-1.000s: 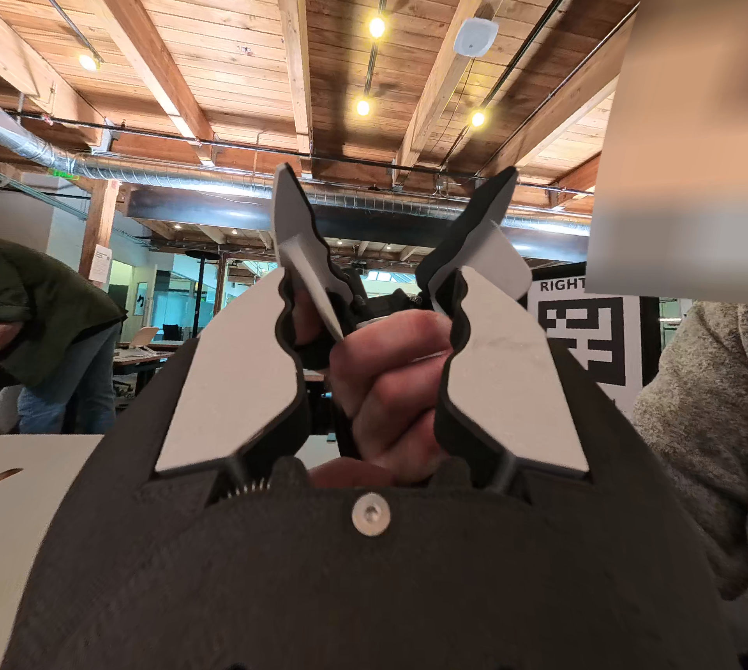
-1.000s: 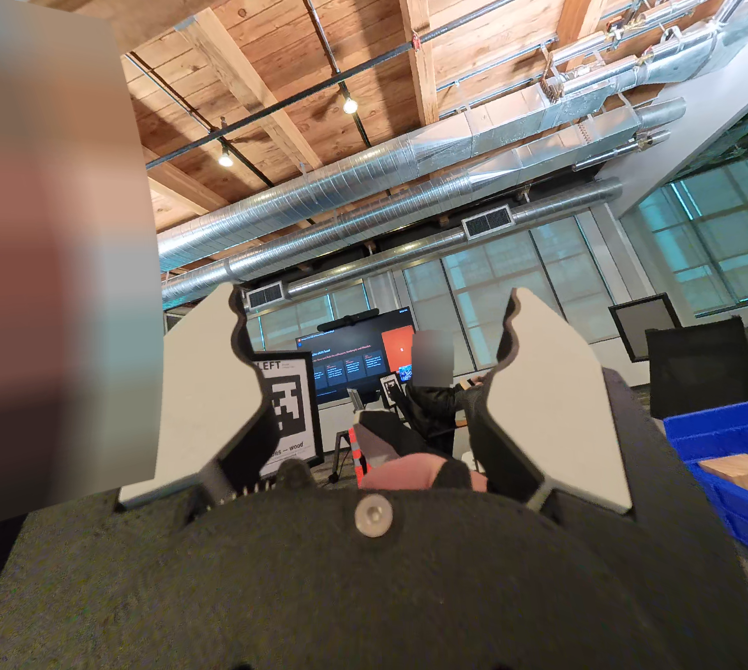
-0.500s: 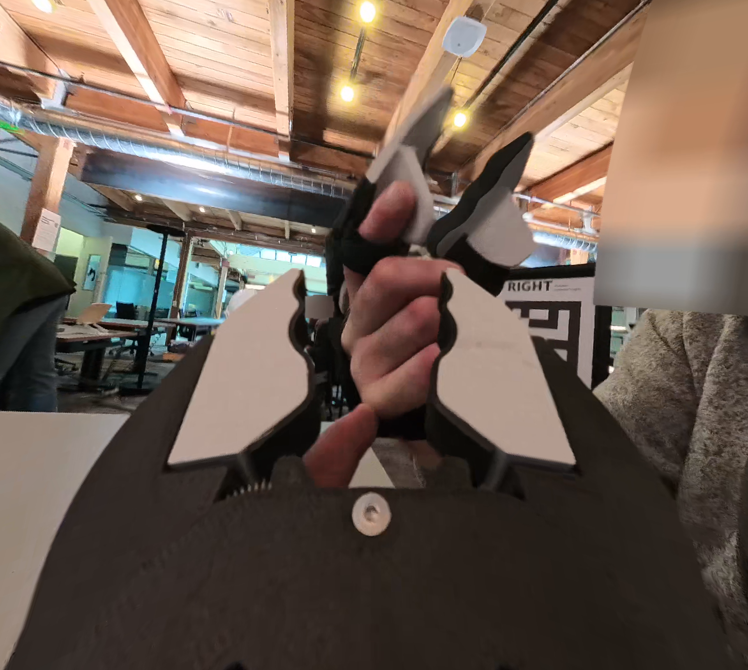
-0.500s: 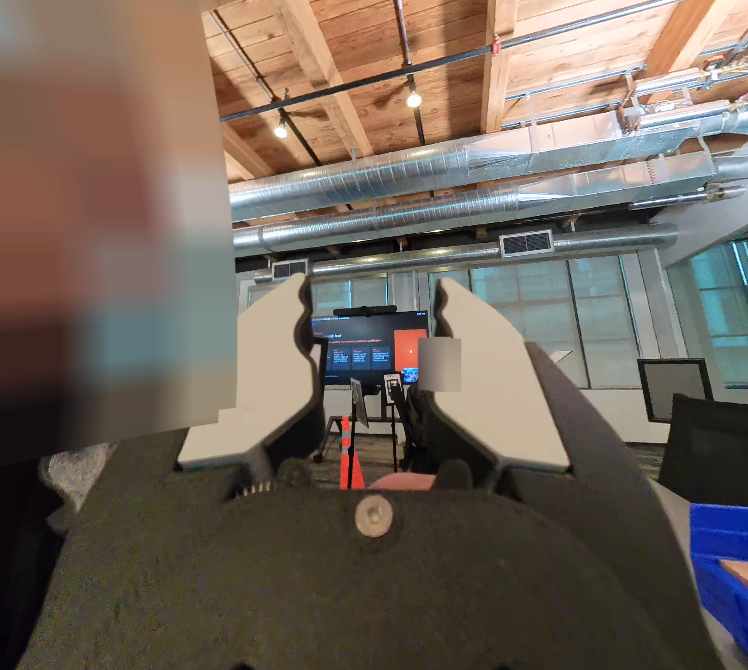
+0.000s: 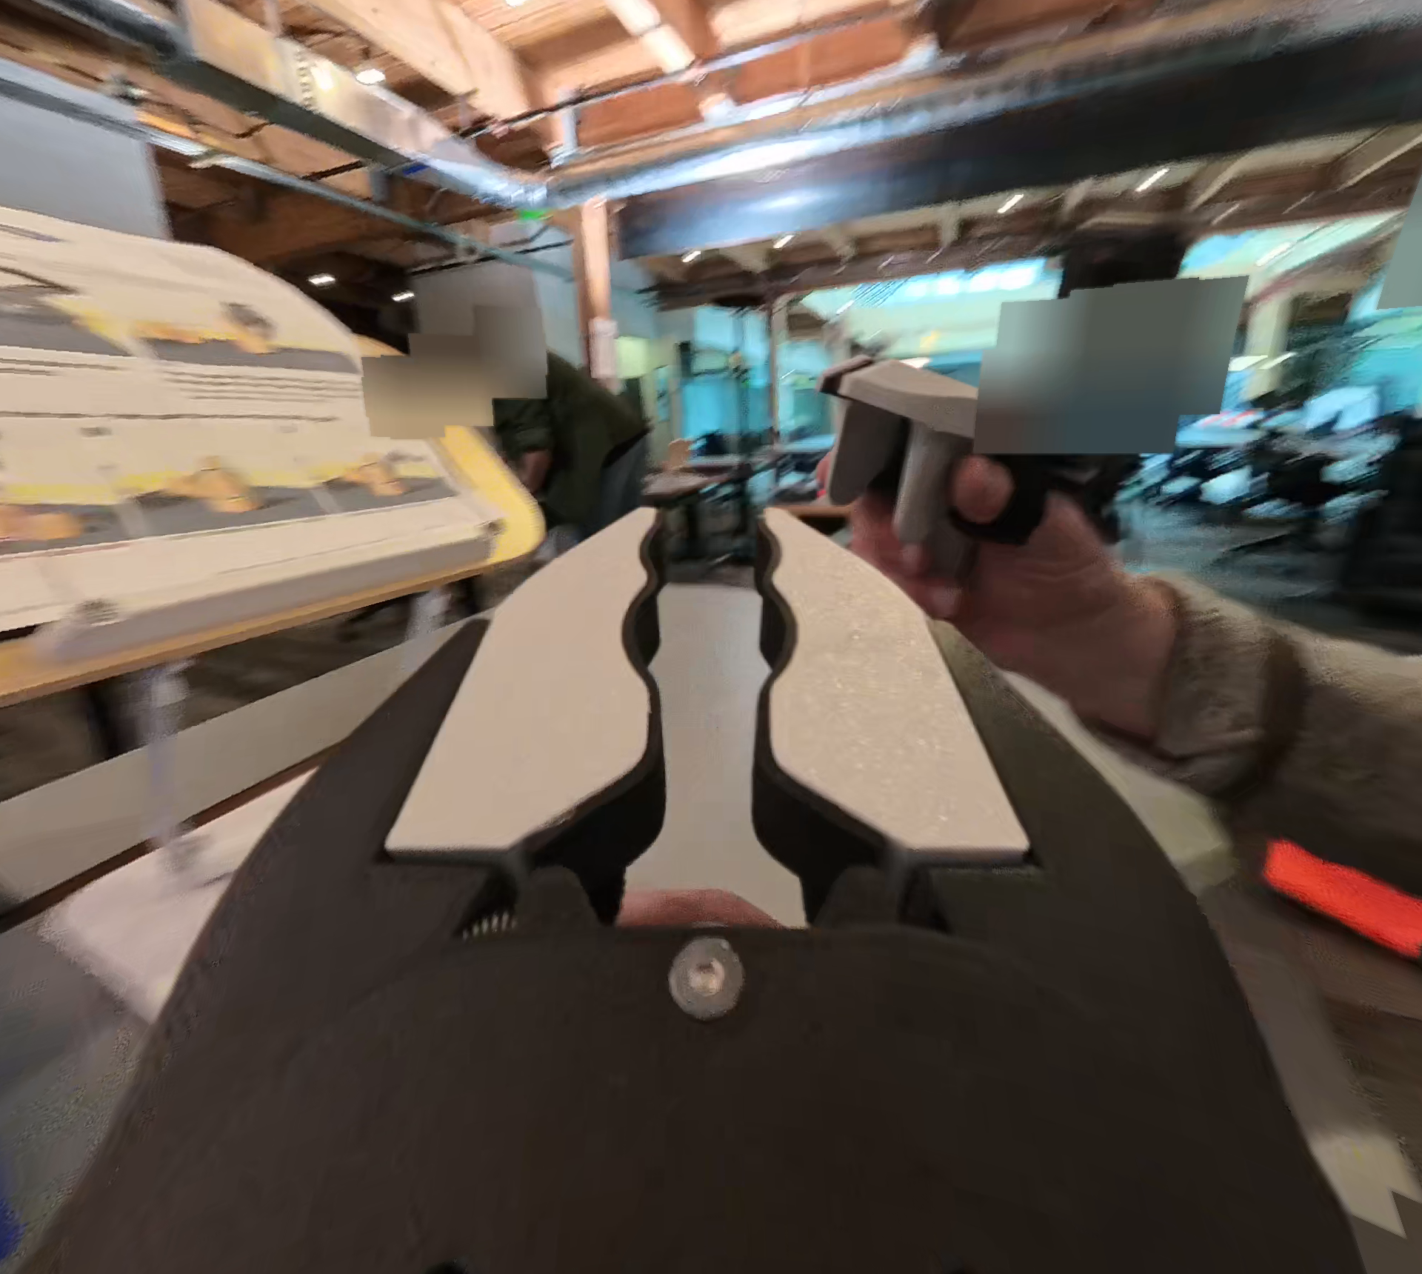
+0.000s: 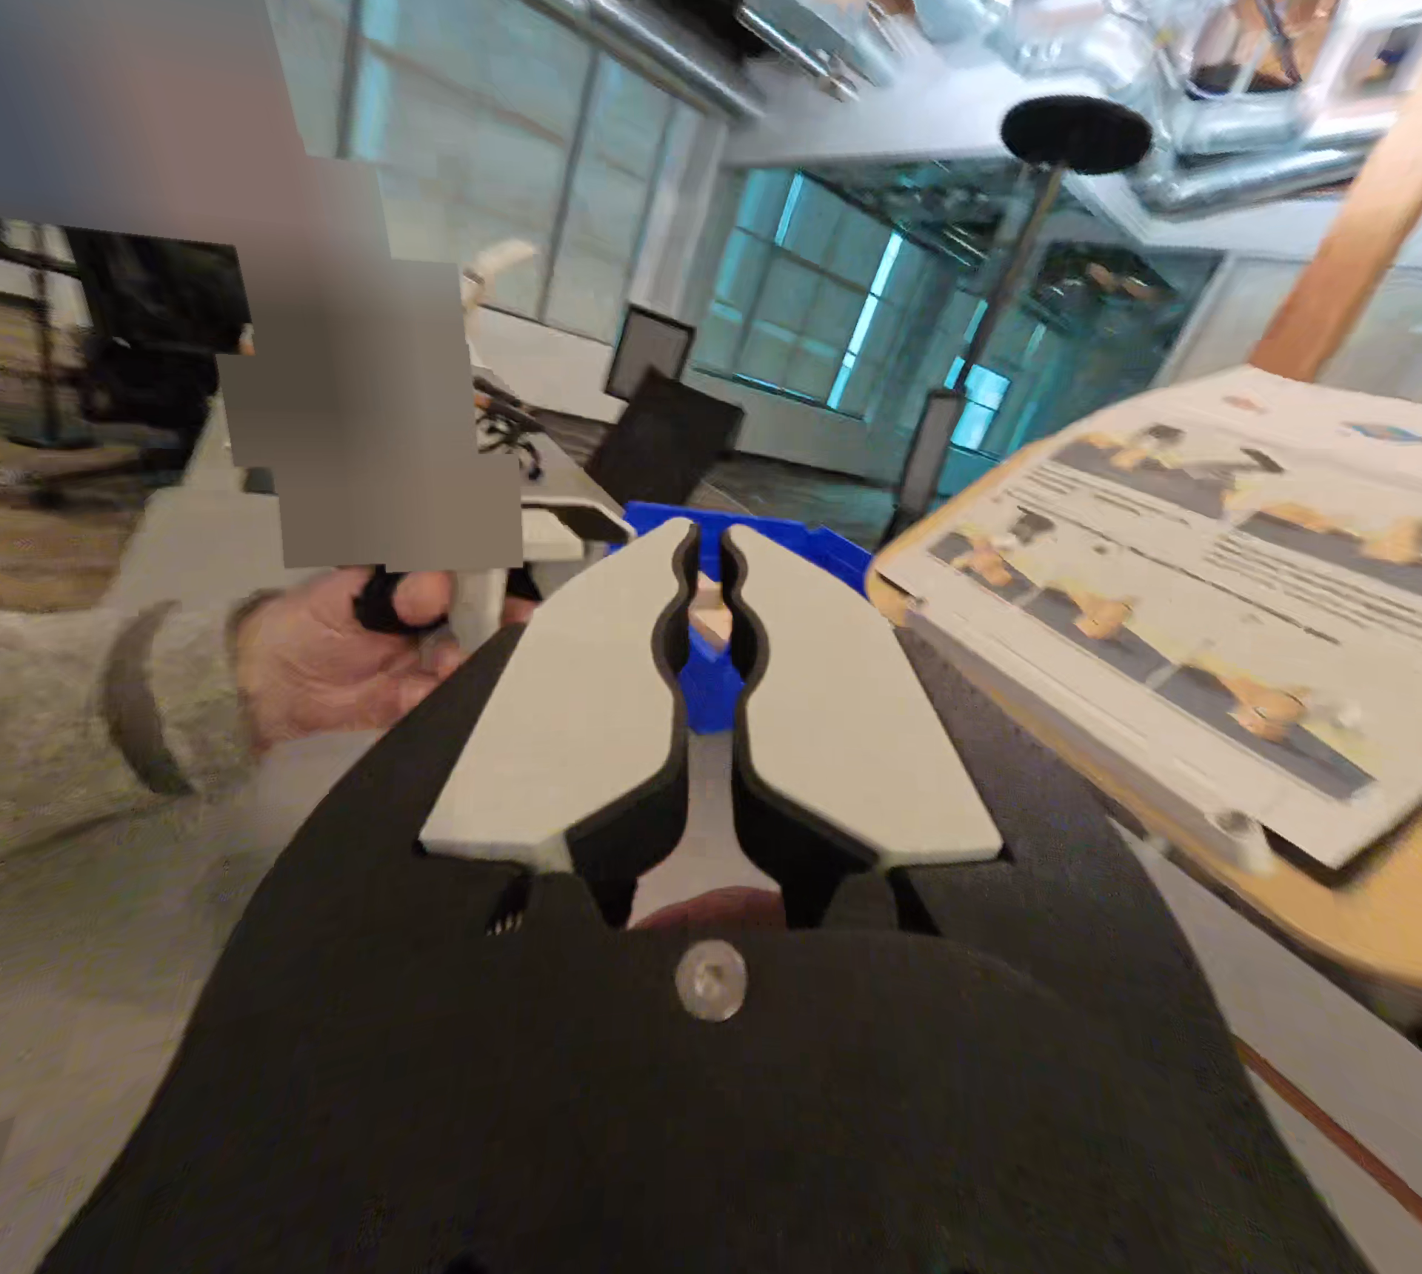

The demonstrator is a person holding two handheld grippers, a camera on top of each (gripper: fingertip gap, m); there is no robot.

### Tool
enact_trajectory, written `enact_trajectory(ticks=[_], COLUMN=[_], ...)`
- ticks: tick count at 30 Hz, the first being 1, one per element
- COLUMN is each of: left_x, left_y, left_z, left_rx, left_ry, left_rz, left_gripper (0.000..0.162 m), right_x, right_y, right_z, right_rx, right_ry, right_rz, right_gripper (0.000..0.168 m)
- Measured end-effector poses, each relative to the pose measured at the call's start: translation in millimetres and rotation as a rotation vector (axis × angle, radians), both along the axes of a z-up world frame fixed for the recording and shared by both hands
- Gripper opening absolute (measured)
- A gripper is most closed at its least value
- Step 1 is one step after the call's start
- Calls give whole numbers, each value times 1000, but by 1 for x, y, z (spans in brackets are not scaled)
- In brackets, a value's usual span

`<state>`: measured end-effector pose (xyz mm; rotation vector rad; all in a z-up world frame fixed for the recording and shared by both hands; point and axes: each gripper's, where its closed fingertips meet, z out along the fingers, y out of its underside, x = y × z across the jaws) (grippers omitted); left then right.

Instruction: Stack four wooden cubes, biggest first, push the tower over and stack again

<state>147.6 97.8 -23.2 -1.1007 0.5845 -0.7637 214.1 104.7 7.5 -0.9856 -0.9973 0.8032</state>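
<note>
My left gripper (image 5: 708,529) is empty, its jaws drawn close with a narrow gap, pointing level over a pale table (image 5: 700,667). My right gripper (image 6: 709,533) is empty with its tips almost touching. It also shows in the left wrist view (image 5: 900,460), held in a hand at the right. A blue bin (image 6: 712,687) sits ahead of the right gripper, and a pale wooden piece (image 6: 709,617) shows in it between the fingers. No other cube is in view. The hand holding the left gripper (image 6: 400,614) shows at the left, partly behind a mosaic patch.
A tilted wooden board with a printed sheet (image 5: 231,467) stands left of the left gripper and shows at the right in the right wrist view (image 6: 1154,583). An orange strip (image 5: 1339,906) lies at the right. A person in a dark jacket (image 5: 585,452) stands behind. The tips of one gripper are about 8 cm away from the tips of the other.
Both grippers have swung down from pointing at the ceiling to pointing level across the room. Both sets of jaws have closed from wide open to nearly together. The views are motion blurred.
</note>
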Motion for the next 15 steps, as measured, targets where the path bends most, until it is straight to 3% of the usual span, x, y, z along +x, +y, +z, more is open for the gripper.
enact_trajectory(ticks=[1,3,5,8,10,13,15], left_x=[-10,-26,-40,-64,-71,-87,-93], left_y=[7,15,23,41,53,70,79], left_z=[-4,-12,-18,-26,-38,-51,-64], left_rx=[-6,22,17,-9,-59,-129,-178], left_ry=[60,183,232,250,318,350,383], left_rz=[95,218,294,454,532,663,703], left_gripper=[11,0,0,9,25,33,12], right_x=[5,16,28,47,59,70,74], right_y=[12,36,61,100,119,138,146], right_z=[-11,-38,-67,-101,-109,-124,-137], right_rx=[-1,-3,-21,-20,-7,-28,-76], right_ry=[-27,-91,-160,-292,-355,-441,-476], right_rz=[-57,-163,-277,-495,-622,-720,-723], right_gripper=[19,18,24,11,11,0,0])
